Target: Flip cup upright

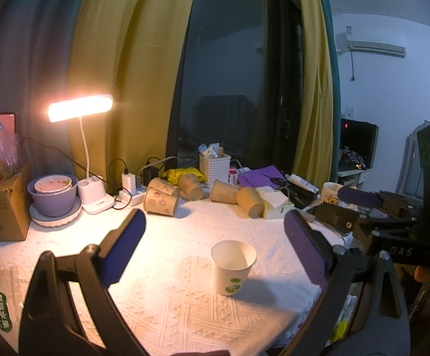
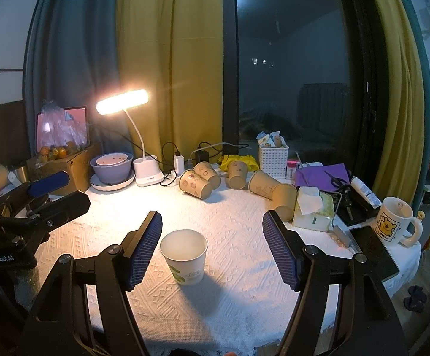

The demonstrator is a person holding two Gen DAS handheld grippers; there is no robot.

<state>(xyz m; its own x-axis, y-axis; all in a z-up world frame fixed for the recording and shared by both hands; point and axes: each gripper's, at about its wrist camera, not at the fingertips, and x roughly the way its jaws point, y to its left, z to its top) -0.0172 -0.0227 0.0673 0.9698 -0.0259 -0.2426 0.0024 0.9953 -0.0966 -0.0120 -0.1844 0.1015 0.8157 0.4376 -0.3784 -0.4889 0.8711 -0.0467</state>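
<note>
Since the white paper cup stands upright on the tabletop, both grippers' fingers gape empty; flipping looks done, so only withdrawal remains.

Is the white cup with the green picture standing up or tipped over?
Standing up. The white cup rests on its base on the tablecloth, open rim facing up, inside visible.

White paper cup with green print stands upright, mouth open.

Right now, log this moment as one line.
white cup: upright, free on tablecloth | left tool: open | right tool: open | brown cups: lying behind
</note>
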